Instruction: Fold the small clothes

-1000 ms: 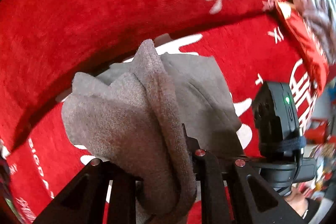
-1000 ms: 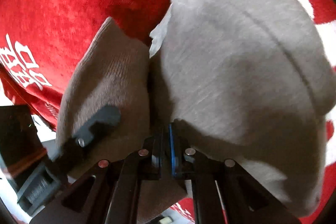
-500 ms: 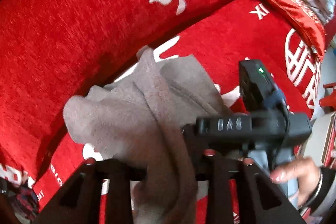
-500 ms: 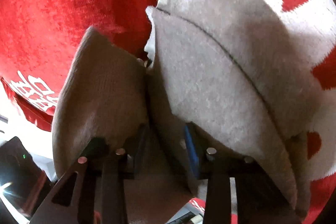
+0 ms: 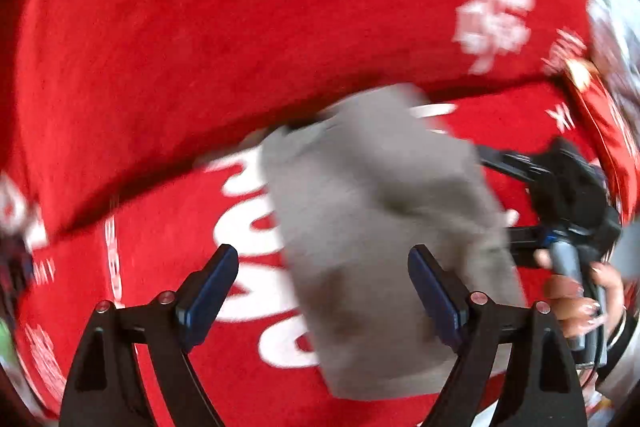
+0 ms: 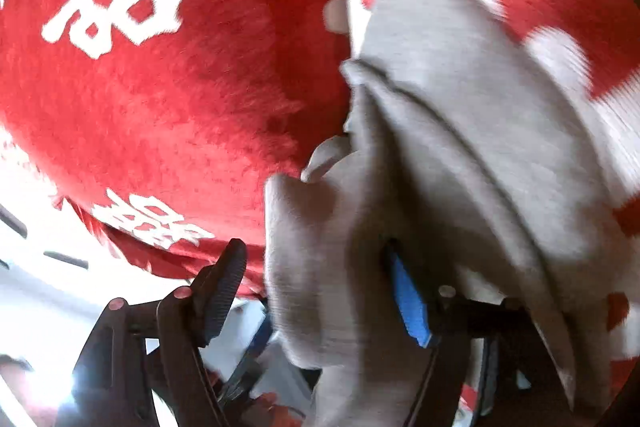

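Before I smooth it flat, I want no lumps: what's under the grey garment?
The grey garment lies on the red cushion with white lettering, which shows all round it. Whatever is directly beneath is covered.

left gripper [image 5: 323, 281] and right gripper [image 6: 316, 283], both jaws spread wide

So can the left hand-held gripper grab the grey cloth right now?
Probably yes. The left hand-held gripper is wide open and the grey cloth lies on the red cover right between its fingers, nothing blocking. The picture is blurry, though.
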Demonstrator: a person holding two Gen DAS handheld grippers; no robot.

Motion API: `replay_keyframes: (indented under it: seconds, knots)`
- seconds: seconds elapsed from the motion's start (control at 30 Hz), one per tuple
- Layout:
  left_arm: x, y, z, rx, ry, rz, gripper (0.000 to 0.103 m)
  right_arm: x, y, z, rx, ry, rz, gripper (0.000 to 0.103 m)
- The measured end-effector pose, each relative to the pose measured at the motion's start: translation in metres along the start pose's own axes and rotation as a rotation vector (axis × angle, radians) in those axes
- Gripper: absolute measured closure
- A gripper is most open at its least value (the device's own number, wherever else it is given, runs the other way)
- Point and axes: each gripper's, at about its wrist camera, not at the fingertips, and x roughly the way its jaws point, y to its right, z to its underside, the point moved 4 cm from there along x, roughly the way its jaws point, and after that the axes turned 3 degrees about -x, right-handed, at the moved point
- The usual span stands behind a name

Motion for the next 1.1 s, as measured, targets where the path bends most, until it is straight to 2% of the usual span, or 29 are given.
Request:
replay_keyframes:
  seconds: [0.1,0.23,0.27,0.33,0.4,0.47,0.53,0.6,0.67,0.7,0.73,0.77,0.8,0.87,0.9,1.0,1.1]
  knots:
    - [0.017,-0.039,0.008,-0.114,-0.042,-0.038,0.015,0.008,-0.015,-0.005,-0.165,-0.072,0.191,0.028]
    - [0.028,-0.057,0.015,-0.157,-0.048,-0.081,0.015,0.030,-0.040,-0.010,-0.421,-0.158,0.510,0.030]
    - [0.032,-0.056,0.015,-0.164,-0.046,-0.090,0.015,0.036,-0.043,-0.010,-0.470,-0.173,0.579,0.044]
    - [0.038,-0.048,0.010,-0.177,-0.049,-0.070,0.015,0.042,-0.047,-0.010,-0.557,-0.177,0.705,0.088]
    - [0.036,-0.038,0.006,-0.178,-0.012,-0.032,0.015,0.039,-0.066,-0.005,-0.677,-0.143,0.688,0.089]
    - [0.038,-0.030,0.004,-0.156,0.005,-0.019,0.015,0.030,-0.097,0.010,-0.831,-0.117,0.630,0.089]
    - [0.053,-0.021,0.003,-0.119,-0.021,-0.013,0.015,0.029,-0.111,0.010,-0.860,-0.115,0.639,0.089]
    - [0.070,-0.014,0.005,-0.089,-0.043,-0.040,0.015,0.015,-0.090,-0.005,-0.792,-0.104,0.708,0.089]
    - [0.083,-0.010,0.009,-0.083,-0.072,-0.022,0.015,0.008,-0.065,-0.025,-0.652,-0.108,0.773,0.086]
    - [0.084,-0.010,0.010,-0.086,-0.074,-0.013,0.015,-0.004,-0.042,-0.034,-0.559,-0.109,0.845,0.084]
    - [0.083,-0.010,0.010,-0.085,-0.069,-0.011,0.015,-0.006,-0.042,-0.037,-0.524,-0.090,0.884,0.069]
    - [0.082,-0.011,0.010,-0.079,-0.070,-0.010,0.015,-0.018,-0.039,-0.037,-0.499,-0.054,0.879,0.061]
    - [0.081,-0.012,0.011,-0.073,-0.078,-0.002,0.015,-0.027,-0.039,-0.035,-0.485,-0.032,0.857,0.060]
    - [0.078,-0.016,0.014,-0.070,-0.094,0.001,0.015,-0.050,-0.041,-0.030,-0.470,0.018,0.900,0.060]
    - [0.075,-0.017,0.015,-0.069,-0.102,0.000,0.015,-0.061,-0.044,-0.023,-0.464,0.034,0.893,0.060]
    - [0.066,-0.019,0.023,-0.065,-0.124,0.023,0.015,-0.077,-0.052,-0.001,-0.465,0.031,0.797,0.060]
    - [0.064,-0.013,0.036,-0.035,-0.148,0.040,0.015,-0.087,-0.056,0.029,-0.488,-0.029,0.730,0.060]
